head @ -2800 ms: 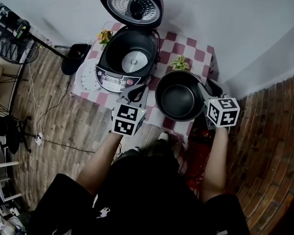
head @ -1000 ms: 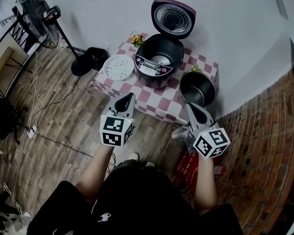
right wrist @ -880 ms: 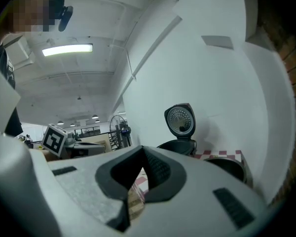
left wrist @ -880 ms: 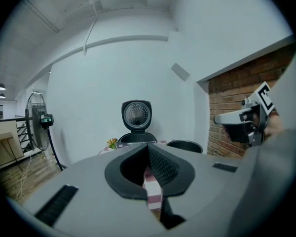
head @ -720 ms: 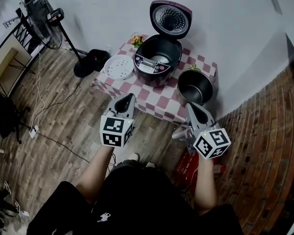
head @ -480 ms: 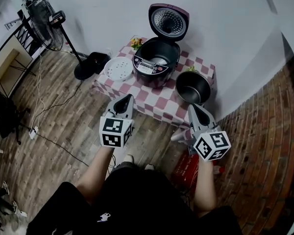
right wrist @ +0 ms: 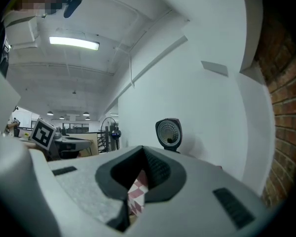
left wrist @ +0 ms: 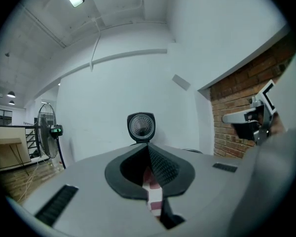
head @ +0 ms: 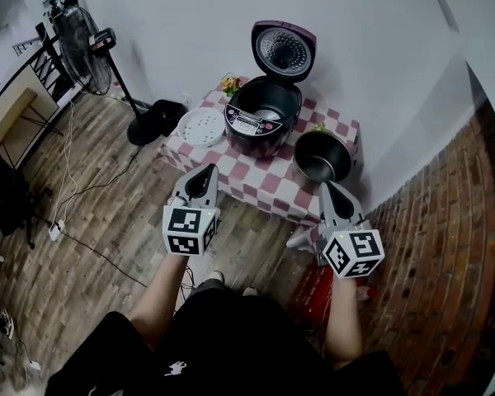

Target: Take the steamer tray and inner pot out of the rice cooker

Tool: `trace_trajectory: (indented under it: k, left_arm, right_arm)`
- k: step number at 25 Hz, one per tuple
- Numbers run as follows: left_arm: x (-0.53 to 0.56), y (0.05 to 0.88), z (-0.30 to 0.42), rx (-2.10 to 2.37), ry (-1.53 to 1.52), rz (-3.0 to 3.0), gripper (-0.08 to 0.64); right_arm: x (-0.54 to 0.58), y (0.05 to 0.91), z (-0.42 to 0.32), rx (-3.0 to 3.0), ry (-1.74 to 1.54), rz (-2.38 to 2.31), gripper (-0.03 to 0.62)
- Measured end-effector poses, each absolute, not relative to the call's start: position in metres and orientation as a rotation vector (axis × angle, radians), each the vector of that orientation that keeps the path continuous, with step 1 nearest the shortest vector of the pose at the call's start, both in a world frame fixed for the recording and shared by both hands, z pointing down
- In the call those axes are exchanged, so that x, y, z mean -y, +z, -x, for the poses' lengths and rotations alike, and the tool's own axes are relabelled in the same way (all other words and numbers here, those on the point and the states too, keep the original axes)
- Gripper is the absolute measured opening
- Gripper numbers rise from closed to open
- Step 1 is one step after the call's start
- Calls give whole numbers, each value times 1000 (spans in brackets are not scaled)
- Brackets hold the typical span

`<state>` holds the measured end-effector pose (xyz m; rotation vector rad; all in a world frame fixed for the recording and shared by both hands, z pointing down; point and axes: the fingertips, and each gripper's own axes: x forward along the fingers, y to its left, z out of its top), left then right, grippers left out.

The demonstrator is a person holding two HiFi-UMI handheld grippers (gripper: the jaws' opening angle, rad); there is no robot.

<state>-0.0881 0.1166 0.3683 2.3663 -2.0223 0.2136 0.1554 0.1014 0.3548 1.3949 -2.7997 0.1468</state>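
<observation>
The purple rice cooker [head: 262, 115] stands on the checked table with its lid [head: 282, 49] up and its well empty. The white perforated steamer tray [head: 200, 126] lies on the cloth to its left. The dark inner pot [head: 322, 157] stands on the cloth to its right. My left gripper [head: 206, 174] hangs shut and empty in front of the table's near edge. My right gripper [head: 326, 188] is shut and empty too, just short of the pot. In both gripper views the raised lid [left wrist: 141, 127] [right wrist: 168, 133] shows far beyond the closed jaws.
The small table's checked cloth [head: 268, 180] also carries a flower pot [head: 231, 83] and a small green plant [head: 318, 127]. A standing fan [head: 87, 52] and a black object [head: 157, 115] are on the wood floor at left. A red thing [head: 313, 291] lies by my feet.
The table and cooker have drawn farther off as I backed away. Both grippers have come back off the table edge and risen slightly, still shut and empty.
</observation>
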Motion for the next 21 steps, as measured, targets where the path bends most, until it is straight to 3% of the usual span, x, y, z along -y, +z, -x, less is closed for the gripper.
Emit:
trace_trajectory:
  k: [21]
  left_arm:
    - [-111, 367, 75, 2036, 233, -2384, 3]
  right_arm:
    - [-98, 357, -161, 2809, 145, -1342, 2]
